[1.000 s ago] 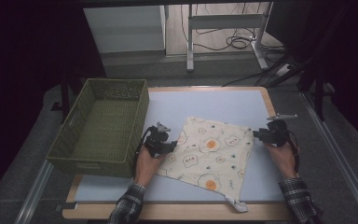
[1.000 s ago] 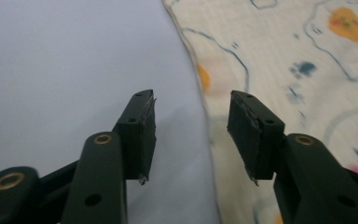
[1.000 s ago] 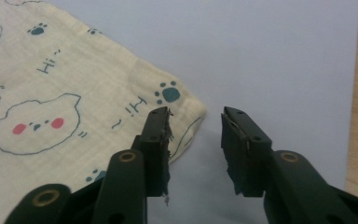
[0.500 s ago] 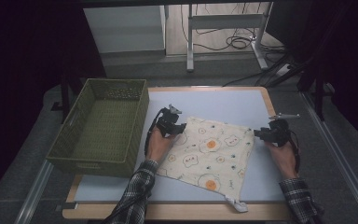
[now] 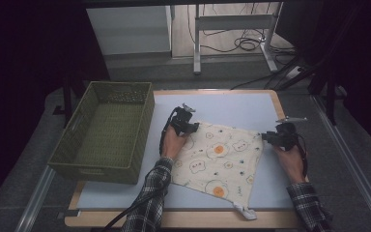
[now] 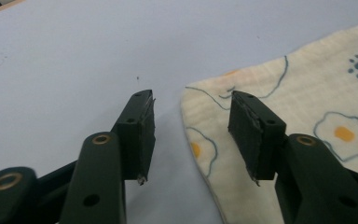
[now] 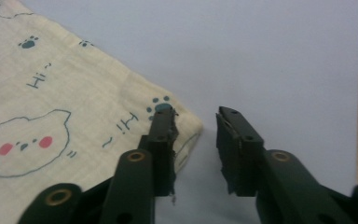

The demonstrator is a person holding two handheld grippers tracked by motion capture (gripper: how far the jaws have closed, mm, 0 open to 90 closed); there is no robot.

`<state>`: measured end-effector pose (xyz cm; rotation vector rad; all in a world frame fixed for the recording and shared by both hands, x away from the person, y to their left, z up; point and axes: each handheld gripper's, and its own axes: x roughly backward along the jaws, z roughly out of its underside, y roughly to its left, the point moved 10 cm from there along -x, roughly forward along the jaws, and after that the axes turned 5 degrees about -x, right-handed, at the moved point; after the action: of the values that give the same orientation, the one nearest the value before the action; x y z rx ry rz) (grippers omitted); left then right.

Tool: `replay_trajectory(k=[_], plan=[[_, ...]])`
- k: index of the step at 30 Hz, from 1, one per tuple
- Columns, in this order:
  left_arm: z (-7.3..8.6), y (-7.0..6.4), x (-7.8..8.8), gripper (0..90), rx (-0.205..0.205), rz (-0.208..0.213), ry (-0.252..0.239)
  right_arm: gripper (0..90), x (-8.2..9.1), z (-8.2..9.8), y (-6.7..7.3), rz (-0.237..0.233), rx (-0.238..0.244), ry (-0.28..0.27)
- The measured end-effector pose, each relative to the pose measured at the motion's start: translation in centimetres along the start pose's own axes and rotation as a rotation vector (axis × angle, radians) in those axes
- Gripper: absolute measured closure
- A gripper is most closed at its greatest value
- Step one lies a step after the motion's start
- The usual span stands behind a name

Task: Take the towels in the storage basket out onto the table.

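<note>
A cream cloth (image 5: 220,157) printed with fried eggs and paw marks lies flat on the pale blue mat (image 5: 232,108). My left gripper (image 5: 187,126) is at the cloth's far left corner. In the left gripper view the jaws (image 6: 192,100) stand open and have just opened a little. One jaw is over the mat, the other over the cloth (image 6: 307,102), with the corner between them. My right gripper (image 5: 269,137) sits at the cloth's right corner. In the right gripper view it (image 7: 195,113) is open, straddling the cloth's corner (image 7: 189,123), with the pads apart from the fabric.
A green woven basket (image 5: 77,159) stands left of the mat, close to my left forearm. The table's wooden edge (image 5: 282,111) runs along the right side. A small white tag (image 5: 245,211) sticks out at the cloth's near corner.
My left hand has moved away from me along the cloth's left edge, to its far left corner. The right hand and the cloth have stayed in place.
</note>
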<state>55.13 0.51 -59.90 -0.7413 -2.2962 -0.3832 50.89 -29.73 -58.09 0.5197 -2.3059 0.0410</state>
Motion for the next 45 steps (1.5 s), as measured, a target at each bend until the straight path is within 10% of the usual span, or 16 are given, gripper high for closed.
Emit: replay_trajectory(k=[6, 10, 13, 33, 45], plan=[[0.1, -0.3, -0.7, 47.4, 0.022, 0.005, 0.0, 59.7, -1.0, -0.1, 0.4, 0.032, 0.036, 0.016], [0.3, -0.9, -0.6, 68.6, 0.066, 0.042, -0.027, 84.4, -0.9, 0.2, 1.2, 0.018, 0.047, 0.036], [0.2, -1.6, -0.4, 87.5, 0.056, 0.08, -0.016, 87.0, -0.8, 0.3, 1.5, 0.016, 0.059, 0.053], [-1.5, -0.6, 6.9, 88.3, 0.03, 0.09, -0.143, 87.0, 4.4, -2.2, 4.2, -0.086, 0.095, -0.072], [1.1, -2.1, 10.5, 87.9, 0.015, 0.103, -0.173, 87.0, 6.9, 0.5, 7.1, -0.173, 0.117, -0.071]])
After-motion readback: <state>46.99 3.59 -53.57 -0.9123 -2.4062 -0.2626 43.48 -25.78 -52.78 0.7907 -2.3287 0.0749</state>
